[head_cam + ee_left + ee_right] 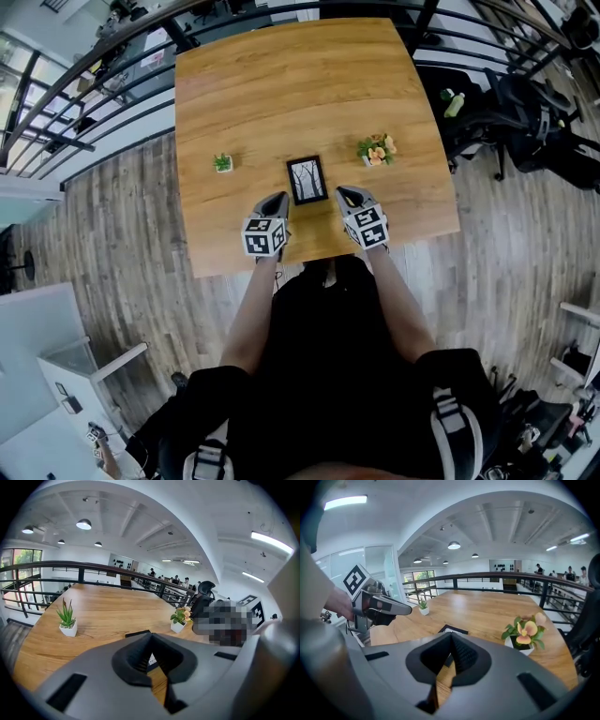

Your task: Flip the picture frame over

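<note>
A small black picture frame (307,179) lies flat on the wooden table (281,84) near its front edge, with a picture of bare trees facing up. My left gripper (274,200) hovers just left of the frame's near corner, and my right gripper (346,195) sits just right of it. Both are shut with nothing between the jaws. In the left gripper view the shut jaws (151,636) hide most of the frame (138,633). The right gripper view shows the frame's far end (453,630) beyond the shut jaws (451,636).
A small green plant in a white pot (222,163) stands left of the frame. A flowering plant in a white pot (377,150) stands to its right. A dark railing (94,70) runs round the table, with office chairs (525,117) beyond it on the right.
</note>
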